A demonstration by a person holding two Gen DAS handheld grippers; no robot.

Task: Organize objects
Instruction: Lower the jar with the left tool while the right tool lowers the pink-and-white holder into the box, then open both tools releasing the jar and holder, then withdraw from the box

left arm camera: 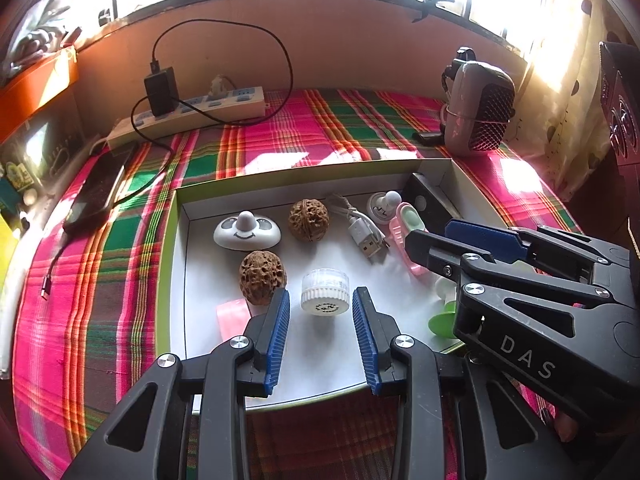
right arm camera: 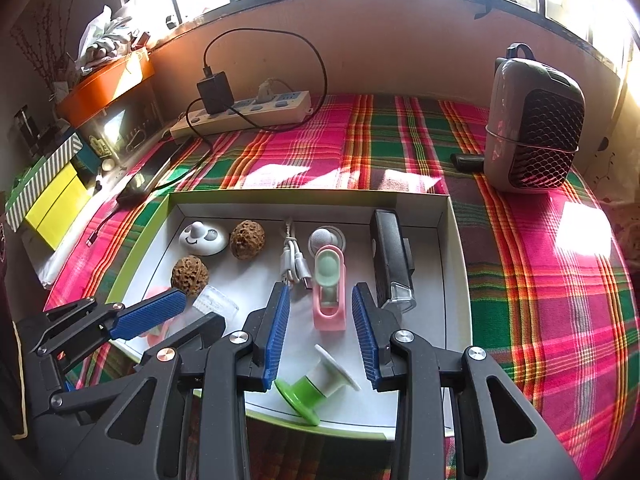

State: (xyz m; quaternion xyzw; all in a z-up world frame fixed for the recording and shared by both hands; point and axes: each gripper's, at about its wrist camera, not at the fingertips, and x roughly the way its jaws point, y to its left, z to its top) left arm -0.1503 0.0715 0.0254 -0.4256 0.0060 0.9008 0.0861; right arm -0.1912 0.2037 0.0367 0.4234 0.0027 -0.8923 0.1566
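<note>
On the plaid cloth, woven in pink, green and orange, sits a shallow white tray with a lime-green edge, and everything being sorted lies inside it. Two walnuts, brown and deeply pitted, rest near a smooth white dome with a painted smile and a knob on top. A short white USB cable is coiled beside them. A pink plastic holder with a pale green insert lies lengthwise, and a glossy black bar with a clear end rests along the tray's right wall.

The left gripper has its ribbed blue pads apart, flanking a small clear jar with a ridged white cap without pressing on it. The right gripper also stands apart, framing the holder's near end, nothing clamped. A green-and-white spool lies tilted at the tray's near edge. A pink slip is half hidden behind the left pad. Behind, a white power strip and a mesh-fronted grey heater stand on the cloth.
</note>
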